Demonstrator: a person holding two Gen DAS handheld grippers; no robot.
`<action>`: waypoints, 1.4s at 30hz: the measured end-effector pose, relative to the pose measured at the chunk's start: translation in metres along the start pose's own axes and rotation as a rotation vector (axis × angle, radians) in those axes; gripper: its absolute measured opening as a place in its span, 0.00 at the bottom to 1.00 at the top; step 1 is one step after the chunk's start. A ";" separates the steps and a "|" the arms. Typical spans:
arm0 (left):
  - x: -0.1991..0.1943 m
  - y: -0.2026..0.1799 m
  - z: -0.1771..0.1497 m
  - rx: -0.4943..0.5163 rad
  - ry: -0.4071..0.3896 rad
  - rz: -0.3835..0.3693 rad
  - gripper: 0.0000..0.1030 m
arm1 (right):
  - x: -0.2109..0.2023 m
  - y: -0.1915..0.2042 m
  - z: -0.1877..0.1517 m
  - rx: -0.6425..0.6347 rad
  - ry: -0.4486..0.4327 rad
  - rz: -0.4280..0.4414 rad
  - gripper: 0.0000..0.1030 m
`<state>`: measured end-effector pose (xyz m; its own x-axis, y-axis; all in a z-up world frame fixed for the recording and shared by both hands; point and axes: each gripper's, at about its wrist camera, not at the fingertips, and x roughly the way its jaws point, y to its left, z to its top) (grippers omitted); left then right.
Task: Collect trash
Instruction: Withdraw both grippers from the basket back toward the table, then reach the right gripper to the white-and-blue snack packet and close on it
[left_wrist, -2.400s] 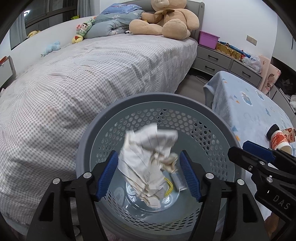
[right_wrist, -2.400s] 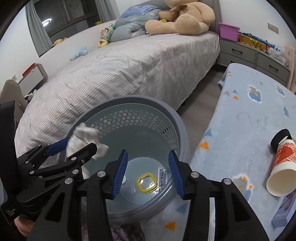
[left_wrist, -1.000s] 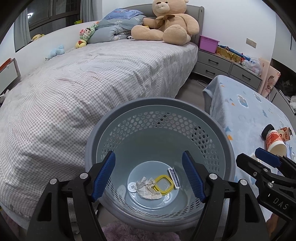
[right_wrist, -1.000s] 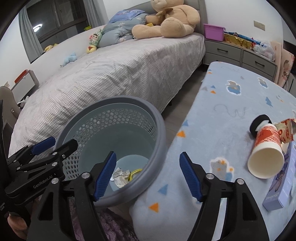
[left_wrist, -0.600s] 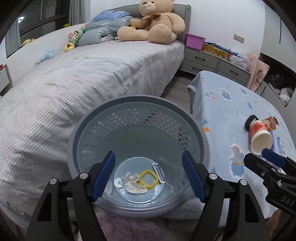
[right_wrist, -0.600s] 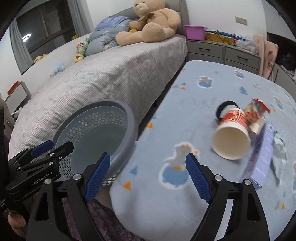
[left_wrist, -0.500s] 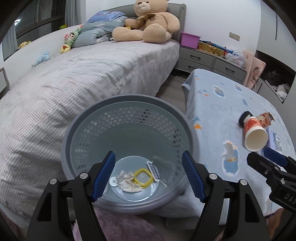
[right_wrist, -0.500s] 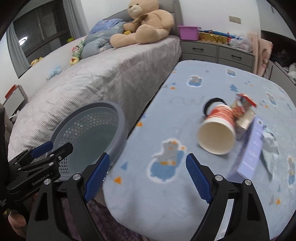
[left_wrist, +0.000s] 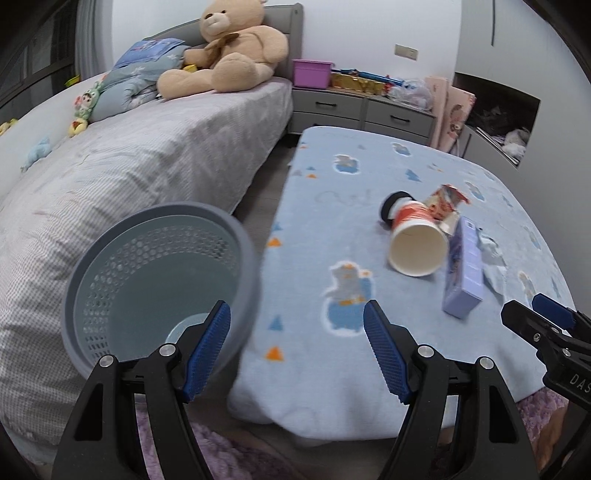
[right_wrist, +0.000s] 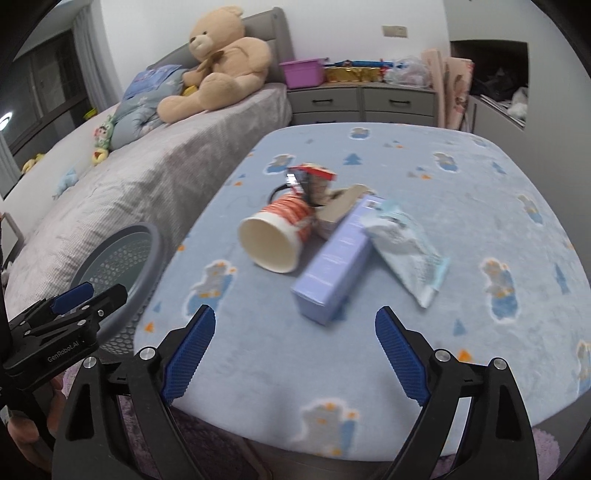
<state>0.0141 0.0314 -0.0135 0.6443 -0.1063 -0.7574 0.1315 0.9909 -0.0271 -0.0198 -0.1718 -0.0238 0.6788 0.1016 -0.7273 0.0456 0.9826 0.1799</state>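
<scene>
Two views cover the scene, and we take the left wrist first. Here the left gripper (left_wrist: 297, 347) stands wide with nothing between its blue pads, above the near edge of the blue blanket (left_wrist: 332, 229). The grey perforated trash basket (left_wrist: 110, 266) stands to the left, between the blanket and the bed (left_wrist: 147, 155). We see a paper cup (left_wrist: 415, 242) lying on its side on the blanket, mouth toward us, with a lilac box (left_wrist: 463, 269) just beside it on the right. The right gripper's tip enters at the right edge. In the right wrist view, the right gripper (right_wrist: 295, 350) has its jaws opening, with nothing between them. The lilac box lies just ahead of the pads; the cup touches its left side, a pale crumpled wrapper (right_wrist: 406, 243) lies to its right, and a red-topped carton (right_wrist: 314, 179) lies behind the cup. A teddy bear (right_wrist: 218, 62) sits on the bed beyond.
</scene>
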 end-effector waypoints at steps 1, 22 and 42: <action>0.000 -0.006 0.001 0.005 0.003 -0.006 0.69 | -0.002 -0.008 -0.001 0.010 0.000 -0.007 0.85; 0.015 -0.108 0.002 0.116 0.040 -0.024 0.69 | -0.002 -0.125 0.013 0.048 -0.002 -0.088 0.87; 0.034 -0.105 0.019 0.081 0.046 0.016 0.69 | 0.047 -0.124 0.039 -0.036 0.042 0.008 0.90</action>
<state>0.0362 -0.0775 -0.0239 0.6116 -0.0852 -0.7865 0.1838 0.9823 0.0366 0.0352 -0.2951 -0.0542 0.6476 0.1152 -0.7532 0.0134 0.9866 0.1625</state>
